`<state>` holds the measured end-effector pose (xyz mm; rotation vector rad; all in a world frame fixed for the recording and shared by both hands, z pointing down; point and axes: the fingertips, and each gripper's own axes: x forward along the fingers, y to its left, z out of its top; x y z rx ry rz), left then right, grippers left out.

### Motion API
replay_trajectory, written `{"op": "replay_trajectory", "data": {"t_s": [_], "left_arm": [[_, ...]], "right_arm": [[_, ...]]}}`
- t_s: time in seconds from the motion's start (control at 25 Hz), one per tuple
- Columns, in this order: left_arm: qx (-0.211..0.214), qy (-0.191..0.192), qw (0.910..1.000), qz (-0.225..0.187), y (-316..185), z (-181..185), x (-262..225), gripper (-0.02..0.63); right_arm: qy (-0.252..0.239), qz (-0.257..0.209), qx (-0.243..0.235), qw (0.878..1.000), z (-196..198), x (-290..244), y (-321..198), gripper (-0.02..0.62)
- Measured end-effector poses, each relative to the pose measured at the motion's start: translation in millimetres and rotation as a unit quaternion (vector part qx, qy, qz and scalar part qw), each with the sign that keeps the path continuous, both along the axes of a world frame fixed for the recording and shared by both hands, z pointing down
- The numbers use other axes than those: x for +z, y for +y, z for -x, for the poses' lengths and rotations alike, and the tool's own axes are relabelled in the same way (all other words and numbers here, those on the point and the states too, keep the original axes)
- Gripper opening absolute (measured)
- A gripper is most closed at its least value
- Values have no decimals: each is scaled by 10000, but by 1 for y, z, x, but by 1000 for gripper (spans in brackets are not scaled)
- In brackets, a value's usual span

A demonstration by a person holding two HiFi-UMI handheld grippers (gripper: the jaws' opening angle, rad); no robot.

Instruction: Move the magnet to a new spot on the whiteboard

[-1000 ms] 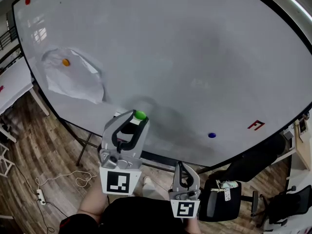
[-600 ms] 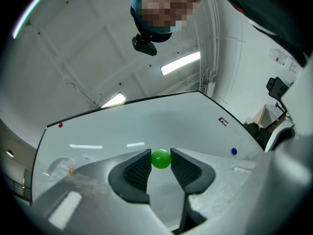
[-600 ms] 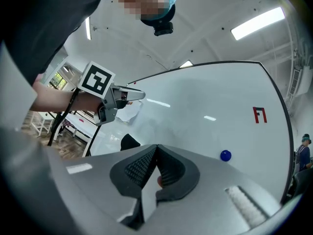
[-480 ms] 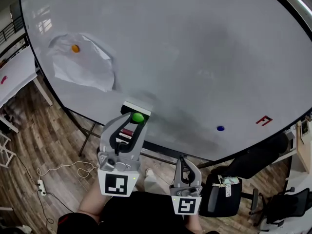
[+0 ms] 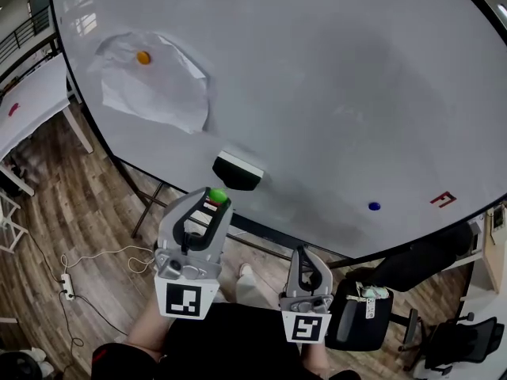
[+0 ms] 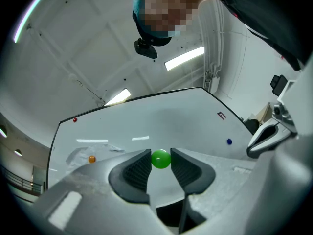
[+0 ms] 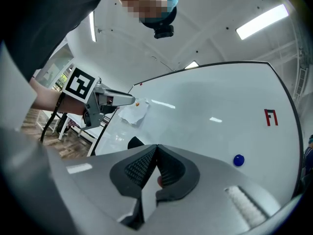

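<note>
Left tongs [image 5: 214,200] grip a green magnet [image 6: 161,159] between their pads, held off the whiteboard [image 5: 317,77] by its lower edge, just below a black eraser [image 5: 238,170] — right tongs [image 5: 305,253] are closed.

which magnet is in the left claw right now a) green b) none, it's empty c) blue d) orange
a: the green magnet sits pinched between the pads of the left claw, while the orange magnet and blue magnet are on the whiteboard.
</note>
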<state>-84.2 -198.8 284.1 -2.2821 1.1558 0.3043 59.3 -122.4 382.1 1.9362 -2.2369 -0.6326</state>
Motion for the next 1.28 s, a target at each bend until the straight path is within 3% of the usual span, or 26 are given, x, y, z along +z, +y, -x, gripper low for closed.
{"op": "replay_trajectory", "data": {"t_s": [0.6, 1.28], "left_arm": [[-153, -280, 9988, 374, 24, 32, 57, 132], [-250, -280, 9977, 560, 46, 37, 79, 132]], "right_arm": [[74, -102, -260, 9996, 21, -7, -5, 2], [18, 3, -297, 9996, 23, 2, 6, 2]]}}
